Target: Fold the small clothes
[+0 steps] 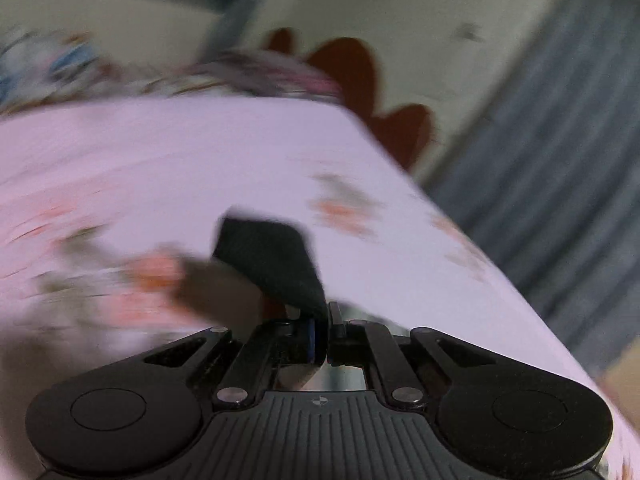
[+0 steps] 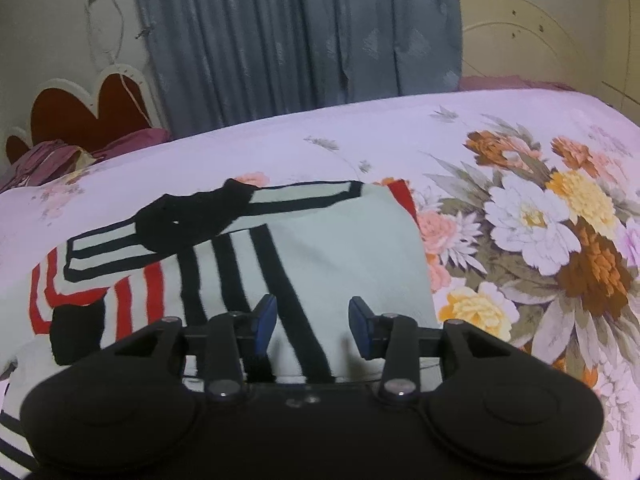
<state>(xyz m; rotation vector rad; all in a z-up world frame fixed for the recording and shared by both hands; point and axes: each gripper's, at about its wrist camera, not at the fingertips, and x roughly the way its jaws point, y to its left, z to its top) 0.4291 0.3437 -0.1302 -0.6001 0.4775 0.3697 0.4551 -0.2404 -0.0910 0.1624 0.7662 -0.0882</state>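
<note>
A: Left wrist view first. Blurry. The left gripper [image 1: 322, 336] is closed, jaws together, and a black cloth piece [image 1: 272, 260] is pinched between them, sticking out ahead and a bit left of the tips.

B: What is it, a sock?

A: Can't tell, too smeared. Small, dark, soft. Below it is the bed [image 1: 240, 152] with a pink floral sheet. Far ahead of that gripper there's a rumpled patterned pile, details lost in blur.

B: Right side?

A: Sharp. The right gripper [image 2: 312, 322] is open, blue pads apart, nothing between the pads [image 2: 265, 320]. It hangs over a white garment [image 2: 340, 248] with black stripes, lying flat on the bed straight ahead of and under the tips.

B: Touching it?

A: Can't say; pads look just above the fabric, one black stripe runs between them.

B: Anything else on it?

A: A second black cloth [image 2: 192, 216] lies across the garment's far edge, ahead and left of the gripper. Red stripes on the garment's left part, another black patch [image 2: 76, 332] near the gripper's left shoulder.

B: Background?

A: Big flower print [image 2: 540, 240] on the sheet to the gripper's right. Grey-blue curtain [image 2: 300, 40] beyond the bed, dark red scalloped headboard [image 2: 88, 112] far left, purple bedding bunched below it.
</note>
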